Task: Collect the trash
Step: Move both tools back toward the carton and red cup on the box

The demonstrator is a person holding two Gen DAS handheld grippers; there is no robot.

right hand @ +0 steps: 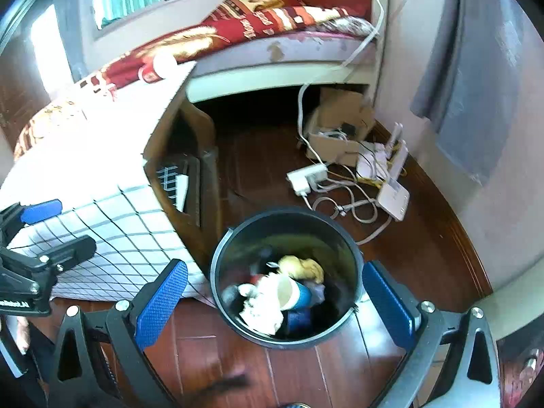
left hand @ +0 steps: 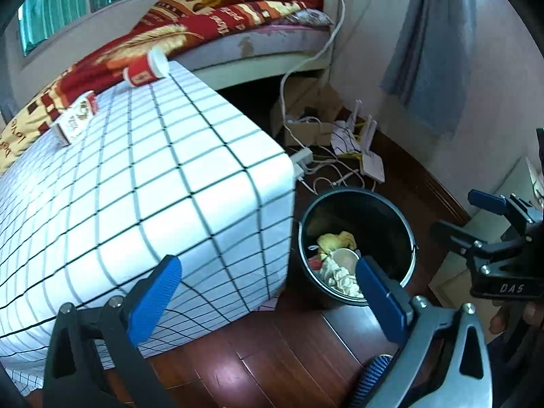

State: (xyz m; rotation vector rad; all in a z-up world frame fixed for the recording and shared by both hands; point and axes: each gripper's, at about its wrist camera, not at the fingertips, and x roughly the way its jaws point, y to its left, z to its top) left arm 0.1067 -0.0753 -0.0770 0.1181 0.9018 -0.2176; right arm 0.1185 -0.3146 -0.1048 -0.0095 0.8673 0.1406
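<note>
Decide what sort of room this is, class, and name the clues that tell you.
Most likely a bedroom in a home. A bed with a red patterned blanket stands beneath a window, and a bin of rubbish stands on the wooden floor.

The mouth of the round black trash bin (right hand: 287,224) is open from above; crumpled paper and cups (right hand: 272,295) fill only its bottom. The checked-cloth-covered surface (left hand: 142,183) stands just beside the bin on its left. Beyond the bin, a white power strip with tangled cables (right hand: 307,175) lies on the dark wooden floor (right hand: 258,156). The surface is bare across its centre; a red paper cup (left hand: 142,69) and small red-and-white carton (left hand: 76,120) lie at its far edge.
</note>
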